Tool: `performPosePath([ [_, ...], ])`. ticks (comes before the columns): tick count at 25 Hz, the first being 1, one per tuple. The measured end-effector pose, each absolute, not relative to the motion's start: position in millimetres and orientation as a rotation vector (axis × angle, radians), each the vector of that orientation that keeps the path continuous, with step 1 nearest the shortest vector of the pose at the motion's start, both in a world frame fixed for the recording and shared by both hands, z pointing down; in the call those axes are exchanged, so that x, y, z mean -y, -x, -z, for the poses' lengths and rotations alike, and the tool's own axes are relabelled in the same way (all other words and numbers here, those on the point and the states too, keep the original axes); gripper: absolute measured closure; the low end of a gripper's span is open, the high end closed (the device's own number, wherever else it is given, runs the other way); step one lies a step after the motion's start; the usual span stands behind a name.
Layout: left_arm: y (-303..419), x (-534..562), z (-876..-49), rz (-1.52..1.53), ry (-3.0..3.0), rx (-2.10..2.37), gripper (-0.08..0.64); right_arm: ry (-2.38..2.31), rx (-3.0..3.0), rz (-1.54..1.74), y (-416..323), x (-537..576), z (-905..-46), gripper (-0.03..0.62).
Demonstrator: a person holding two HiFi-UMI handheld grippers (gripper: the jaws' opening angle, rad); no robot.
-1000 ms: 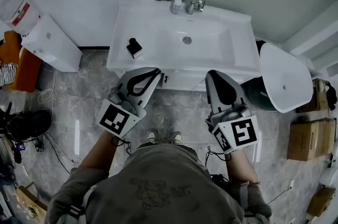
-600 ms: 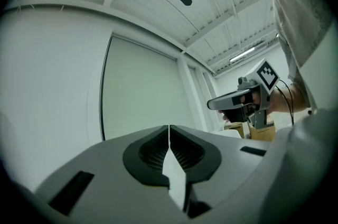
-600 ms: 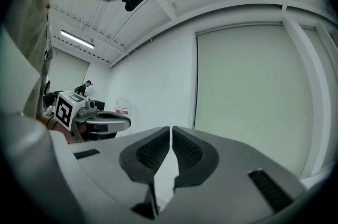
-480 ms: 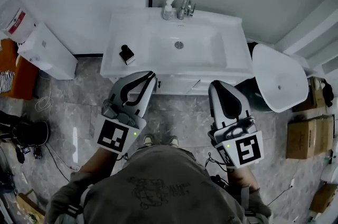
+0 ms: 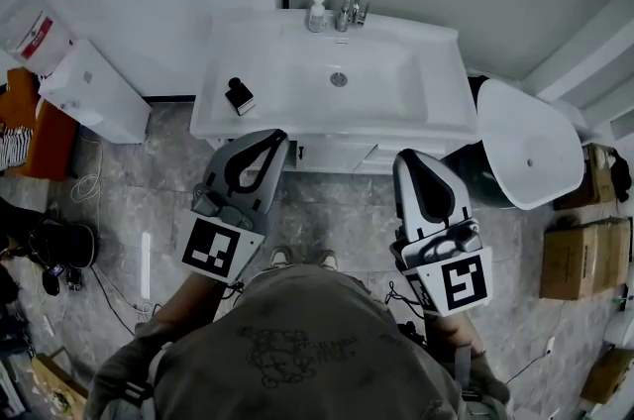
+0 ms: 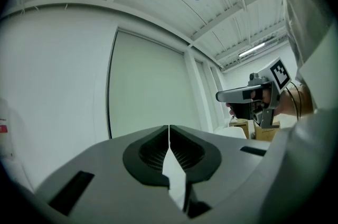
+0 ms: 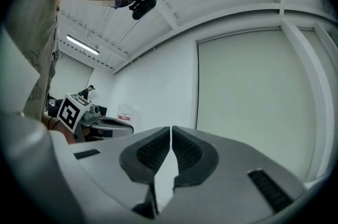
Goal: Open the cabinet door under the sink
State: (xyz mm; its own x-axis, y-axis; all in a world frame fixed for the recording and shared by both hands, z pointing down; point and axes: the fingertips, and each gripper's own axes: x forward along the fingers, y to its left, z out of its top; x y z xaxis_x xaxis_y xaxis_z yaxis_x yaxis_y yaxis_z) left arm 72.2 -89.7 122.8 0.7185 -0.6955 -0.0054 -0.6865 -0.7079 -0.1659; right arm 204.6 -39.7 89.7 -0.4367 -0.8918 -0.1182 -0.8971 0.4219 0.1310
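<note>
A: Jaws pressed together on both, empty: left gripper (image 6: 169,129), right gripper (image 7: 171,129). Both aim over the sink (image 5: 436,116) at the wall (image 7: 158,59).
B: Door?
A: Cabinet door (image 5: 335,155) sits under the sink's front edge, grippers near, not touching. Probably closed; the steep view shows only a sliver.
B: Progress?
A: Nothing done. Reaching, gripping and pulling all remain.

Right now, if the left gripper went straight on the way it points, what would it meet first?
Probably the pale wall panel behind the sink; the left gripper points level at it. Whether the tap lies lower, hidden, is unclear.
</note>
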Motion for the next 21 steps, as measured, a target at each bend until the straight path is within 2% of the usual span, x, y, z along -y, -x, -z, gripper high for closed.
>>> performPosePath([
  [21,-76.9,90.2,-125.7,0.150,2.741,-1.153,0.535,1.581,-2.643,-0.255,-205.0,46.1,-83.6,0.558],
])
